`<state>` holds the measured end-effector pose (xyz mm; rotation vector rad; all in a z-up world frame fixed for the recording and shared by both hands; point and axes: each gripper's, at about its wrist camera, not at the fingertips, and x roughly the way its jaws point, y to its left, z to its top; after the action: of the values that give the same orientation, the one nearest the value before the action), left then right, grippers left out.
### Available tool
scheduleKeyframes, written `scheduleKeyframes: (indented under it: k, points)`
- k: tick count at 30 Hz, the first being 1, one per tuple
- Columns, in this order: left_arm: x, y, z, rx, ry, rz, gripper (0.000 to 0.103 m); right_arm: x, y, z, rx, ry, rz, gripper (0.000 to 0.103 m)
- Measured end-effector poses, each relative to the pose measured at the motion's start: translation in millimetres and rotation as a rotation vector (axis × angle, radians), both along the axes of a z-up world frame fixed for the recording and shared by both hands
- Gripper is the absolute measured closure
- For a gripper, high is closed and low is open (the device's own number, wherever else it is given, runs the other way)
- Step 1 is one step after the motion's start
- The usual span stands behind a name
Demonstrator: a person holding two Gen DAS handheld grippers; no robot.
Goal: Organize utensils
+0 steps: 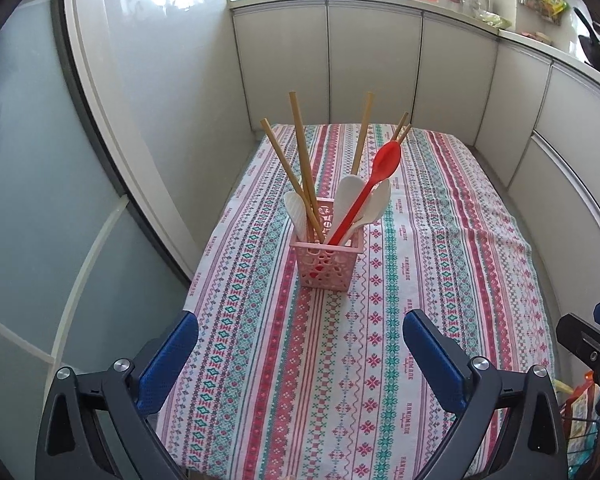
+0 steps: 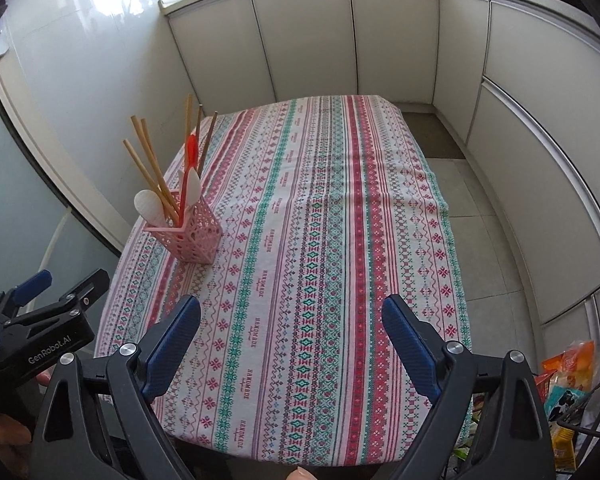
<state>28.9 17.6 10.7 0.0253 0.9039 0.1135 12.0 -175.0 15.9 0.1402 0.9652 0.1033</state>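
- The pink holder [image 1: 327,258] stands upright on the patterned tablecloth [image 1: 420,280], towards its left edge in the right wrist view.
- Inside the pink holder stand wooden chopsticks [image 1: 300,152], a red spoon [image 1: 374,184] and white spoons [image 1: 346,196], all leaning outward above its rim.
- The left gripper [image 1: 300,344] hangs on the near side of the pink holder, jaws spread wide, nothing between them.
- The right gripper [image 2: 291,326] sits to the right of the holder, also wide apart and empty.

pink lattice basket [image 1: 327,264] upright on the tablecloth, holding chopsticks [image 1: 300,148] and spoons [image 1: 364,196] (one red).
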Motion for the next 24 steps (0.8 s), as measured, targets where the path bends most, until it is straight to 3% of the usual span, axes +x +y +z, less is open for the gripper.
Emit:
scheduleKeyframes:
  k: [24]
  points:
    - [-1,1,-1,0.024,-0.001,-0.007,0.0,3,11,-3,-0.052,0.008,0.001,0.009]
